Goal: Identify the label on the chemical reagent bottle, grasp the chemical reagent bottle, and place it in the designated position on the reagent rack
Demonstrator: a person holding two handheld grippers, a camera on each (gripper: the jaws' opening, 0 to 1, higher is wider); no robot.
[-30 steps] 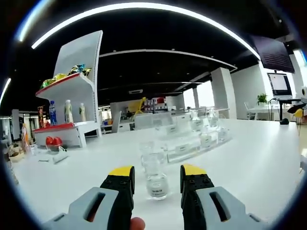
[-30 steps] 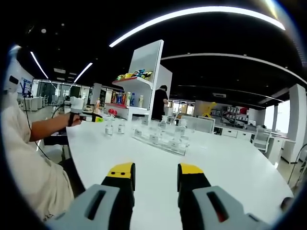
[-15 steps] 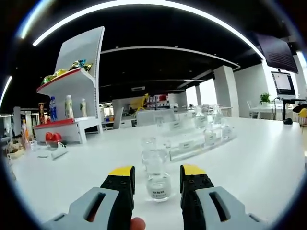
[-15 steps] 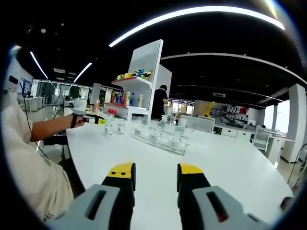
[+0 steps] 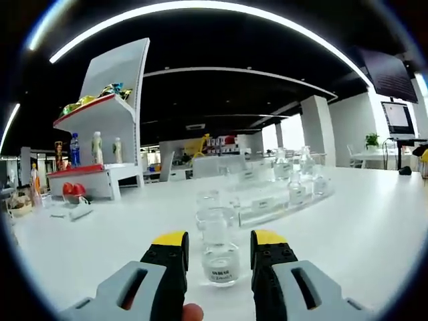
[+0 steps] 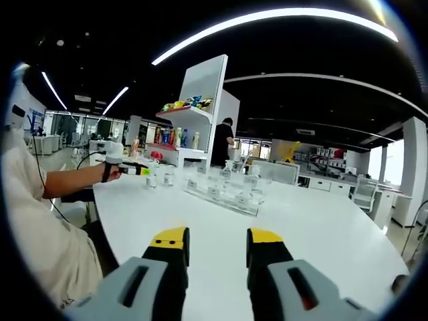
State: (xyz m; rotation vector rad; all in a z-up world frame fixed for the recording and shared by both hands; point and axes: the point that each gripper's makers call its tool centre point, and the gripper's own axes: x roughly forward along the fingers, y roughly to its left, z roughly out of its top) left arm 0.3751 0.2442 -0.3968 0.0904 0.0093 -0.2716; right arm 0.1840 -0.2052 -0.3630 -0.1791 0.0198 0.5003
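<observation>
here, line by line, is what we see, with the reagent rack as our landmark.

reagent rack (image 5: 277, 199): a clear tiered stand on the white table (image 5: 361, 227); in the left gripper view it runs away to the right, behind the nearest bottle; in the right gripper view (image 6: 224, 194) it sits mid-table, well ahead of the jaws.

bottles in the rack (image 5: 296, 188): we count several small clear ones standing upright in the rack, with white tags on its front edge; we cannot read the tags.

reagent bottle (image 5: 219, 249): a small clear glass bottle, upright on the table, on the near side of the rack and apart from it; a white label sits low on its body, its print too small for us to read.

second loose bottle (image 5: 208, 199): another clear one, just behind the first, between it and the rack.

left gripper (image 5: 219, 249): jaws apart, yellow tips on either side of the reagent bottle, with a gap on both sides; we see no contact; a fingertip (image 5: 191, 312) shows at the bottom edge between the jaws.

right gripper (image 6: 214, 244): jaws apart, holding nothing, above bare table well short of the rack.

other gripper in the right gripper view (image 6: 127, 166): held out by the person's forearm (image 6: 70, 182) to the left of the rack, near two loose bottles (image 6: 160, 178).

display shelf (image 5: 103, 150): white with red edging, beyond the rack's left end, carrying drinks and snacks.

standing person (image 6: 223, 144): in dark clothes, behind the rack beside the shelf.
</observation>
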